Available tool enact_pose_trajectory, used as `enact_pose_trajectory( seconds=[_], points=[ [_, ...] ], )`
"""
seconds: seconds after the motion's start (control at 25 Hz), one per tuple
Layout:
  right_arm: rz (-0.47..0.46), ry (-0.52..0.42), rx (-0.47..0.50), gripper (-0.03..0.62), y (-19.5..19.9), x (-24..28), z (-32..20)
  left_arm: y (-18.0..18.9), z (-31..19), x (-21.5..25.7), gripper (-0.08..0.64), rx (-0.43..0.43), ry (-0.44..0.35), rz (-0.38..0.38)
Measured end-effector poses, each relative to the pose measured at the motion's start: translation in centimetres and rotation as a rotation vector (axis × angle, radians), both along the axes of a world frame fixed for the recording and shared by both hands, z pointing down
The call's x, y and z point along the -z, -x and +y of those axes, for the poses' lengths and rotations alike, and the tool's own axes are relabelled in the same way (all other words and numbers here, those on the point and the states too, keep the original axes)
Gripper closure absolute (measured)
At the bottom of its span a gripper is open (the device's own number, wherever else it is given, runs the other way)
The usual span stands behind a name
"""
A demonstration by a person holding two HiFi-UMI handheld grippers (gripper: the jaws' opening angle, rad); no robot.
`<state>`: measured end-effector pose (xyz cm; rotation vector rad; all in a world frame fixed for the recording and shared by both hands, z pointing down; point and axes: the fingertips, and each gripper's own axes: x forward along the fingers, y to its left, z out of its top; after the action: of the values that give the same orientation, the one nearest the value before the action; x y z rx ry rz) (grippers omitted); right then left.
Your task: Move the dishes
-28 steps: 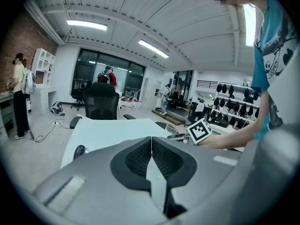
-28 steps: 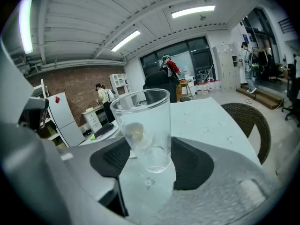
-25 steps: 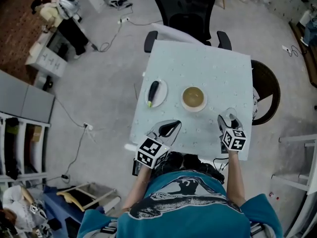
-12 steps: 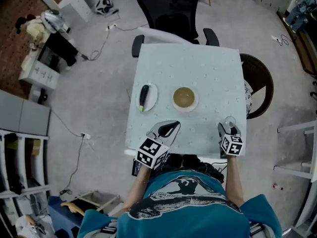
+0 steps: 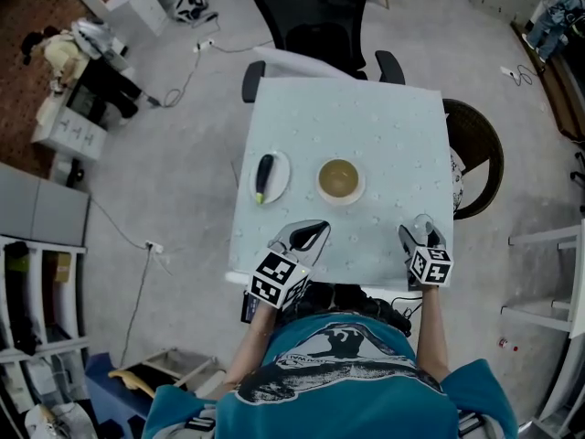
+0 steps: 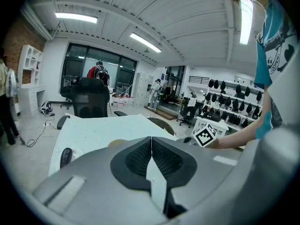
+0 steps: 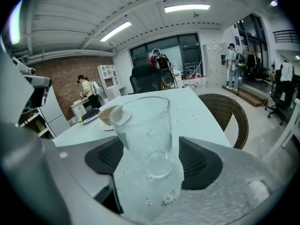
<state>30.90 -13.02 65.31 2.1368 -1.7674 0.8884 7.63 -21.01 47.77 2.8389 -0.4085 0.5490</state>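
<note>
A clear drinking glass (image 7: 145, 130) stands upright on the pale flowered table (image 5: 366, 126) near its front right corner. My right gripper (image 7: 152, 161) sits around the glass (image 5: 422, 222); its jaws have just been opening, and the pads stand off its sides. Left of it, my left gripper (image 5: 311, 236) rests at the table's front edge, shut with nothing between its pads (image 6: 140, 158). A tan bowl on a saucer (image 5: 339, 180) sits mid-table. To its left is a white plate (image 5: 271, 176) carrying a dark long vegetable (image 6: 65, 156).
A black office chair (image 5: 311, 7) stands at the table's far side and a wicker chair (image 5: 475, 154) at its right. Cables, shelving and white furniture lie on the floor to the left. People stand far off in the room.
My right gripper's jaws have spread apart around the glass, which now stands free on the table. The left gripper has stayed put. The head view has shifted slightly.
</note>
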Motion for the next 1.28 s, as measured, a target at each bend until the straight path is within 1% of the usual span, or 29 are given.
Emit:
enact_pose_trajectory(
  seconds=[0.08, 0.16, 0.36, 0.52, 0.6, 0.68, 0.76, 0.88, 1.0, 1.16, 1.28],
  points=[
    [0.024, -0.011, 0.034, 0.199, 0.0, 1.4, -0.2, 0.1, -0.2, -0.1, 0.545, 0.007, -0.002, 0.002],
    [0.066, -0.028, 0.062, 0.175, -0.1, 3.2, -0.5, 0.3, -0.4, -0.3, 0.545, 0.013, 0.002, 0.005],
    [0.18, -0.113, 0.101, 0.173, -0.1, 8.9, -1.5, 0.7, -0.7, -0.6, 0.545, 0.025, 0.017, 0.01],
    [0.269, -0.178, 0.204, 0.173, 1.4, 13.2, -3.9, 1.1, -1.1, -0.6, 0.545, 0.04, 0.022, 0.007],
    [0.288, -0.218, 0.266, 0.175, 3.0, 15.1, -5.7, 1.5, -1.3, -0.6, 0.545, 0.053, 0.027, 0.005],
    [0.285, -0.26, 0.322, 0.177, 4.9, 16.4, -7.4, 2.0, -1.7, -0.6, 0.545, 0.076, 0.019, 0.017],
    [0.265, -0.285, 0.383, 0.204, 7.1, 16.7, -9.1, 2.6, -1.8, -0.7, 0.545, 0.097, 0.021, 0.018],
    [0.26, -0.267, 0.504, 0.21, 10.7, 15.6, -11.2, 3.8, -1.8, -0.8, 0.545, 0.13, 0.034, 0.005],
    [0.274, -0.218, 0.626, 0.215, 14.1, 13.6, -13.0, 5.4, -2.5, -0.9, 0.545, 0.188, 0.024, 0.015],
    [0.279, -0.118, 0.759, 0.233, 17.2, 9.7, -15.1, 7.7, -2.9, -1.3, 0.545, 0.26, 0.036, 0.005],
    [0.318, -0.038, 0.848, 0.25, 18.7, 6.8, -16.1, 9.3, -3.1, -1.6, 0.545, 0.309, 0.042, -0.002]
  ],
)
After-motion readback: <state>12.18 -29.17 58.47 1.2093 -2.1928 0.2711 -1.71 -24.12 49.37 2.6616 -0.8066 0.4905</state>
